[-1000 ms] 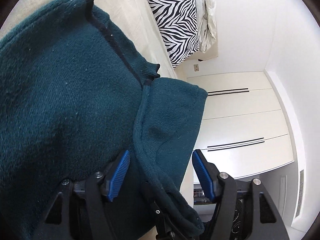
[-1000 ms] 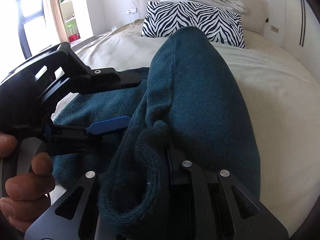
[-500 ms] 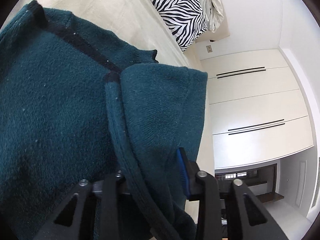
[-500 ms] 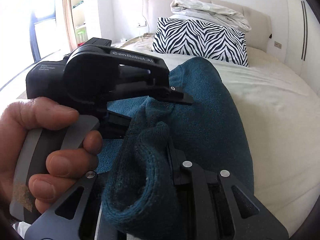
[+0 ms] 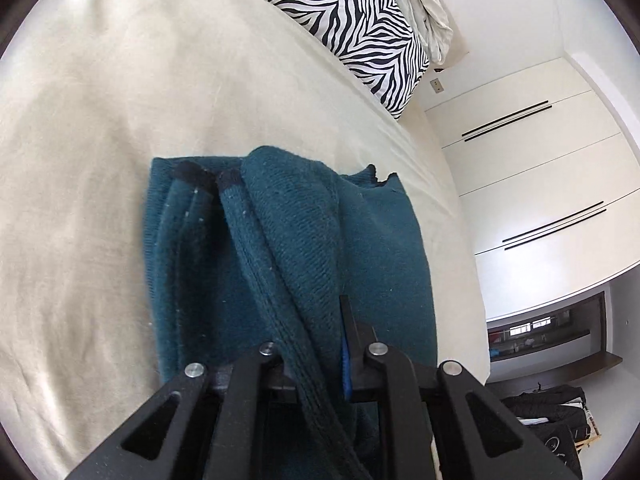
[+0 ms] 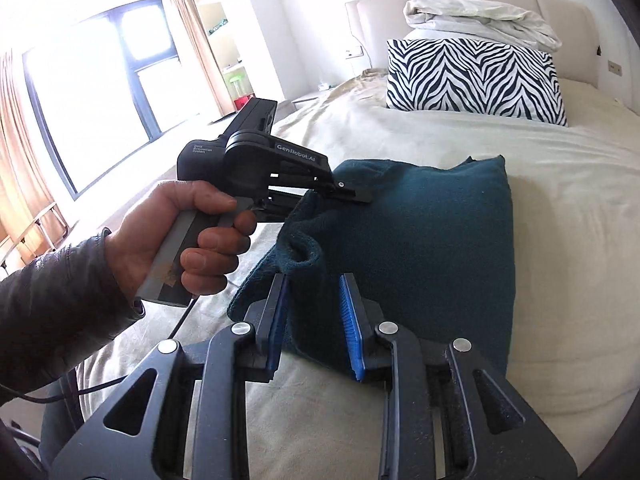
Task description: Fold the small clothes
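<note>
The teal sweater (image 6: 420, 248) lies folded on the bed (image 6: 560, 208), centre frame in both views. My left claw (image 5: 316, 356) is clamped on a raised fold at its near left edge. My right claw (image 6: 314, 320) stands parted at the sweater's near edge, gripping nothing. A zebra pillow (image 6: 476, 76) sits at the upper right.

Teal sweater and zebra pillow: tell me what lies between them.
Only bare cream bedsheet. In the right wrist view, nothing rests between the folded teal sweater and the zebra pillow.
</note>
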